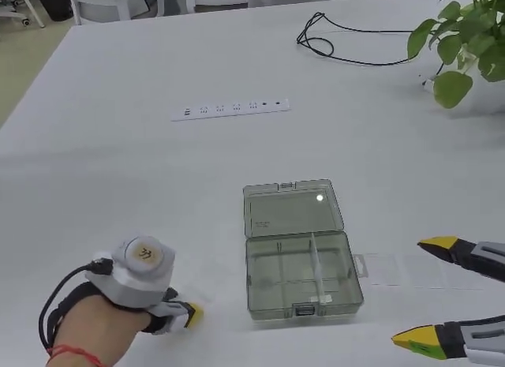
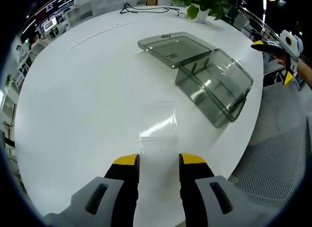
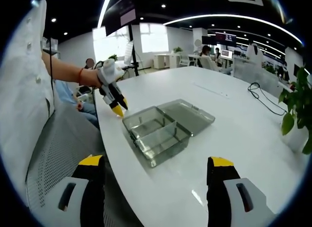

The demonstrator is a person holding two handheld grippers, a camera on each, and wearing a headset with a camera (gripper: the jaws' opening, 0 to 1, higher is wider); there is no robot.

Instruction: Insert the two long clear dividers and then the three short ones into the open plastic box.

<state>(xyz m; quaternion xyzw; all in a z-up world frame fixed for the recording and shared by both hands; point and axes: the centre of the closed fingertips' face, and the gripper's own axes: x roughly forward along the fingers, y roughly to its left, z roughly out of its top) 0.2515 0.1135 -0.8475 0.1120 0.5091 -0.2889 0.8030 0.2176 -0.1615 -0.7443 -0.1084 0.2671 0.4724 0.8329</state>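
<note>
The open plastic box (image 1: pixel 304 276) sits close to the near edge of the bench (image 1: pixel 118 185). Its lid (image 1: pixel 292 209) lies flat toward the far edge, so the tray is open from above, from the left and from the right. One upright divider (image 1: pixel 316 264) splits the tray, leaving two open lanes. Flat clear dividers (image 1: pixel 402 270) lie just right of the box, and another clear sheet (image 2: pixel 158 124) lies on the bare stretch to its left. All are low. The middle of the bench is bare up to the power strip (image 1: pixel 230 109). A black cable (image 1: pixel 331 43) and a potted plant (image 1: pixel 465 43) take up room toward the far right corner. A mesh chair seat (image 2: pixel 278 158) stands off the near edge.
</note>
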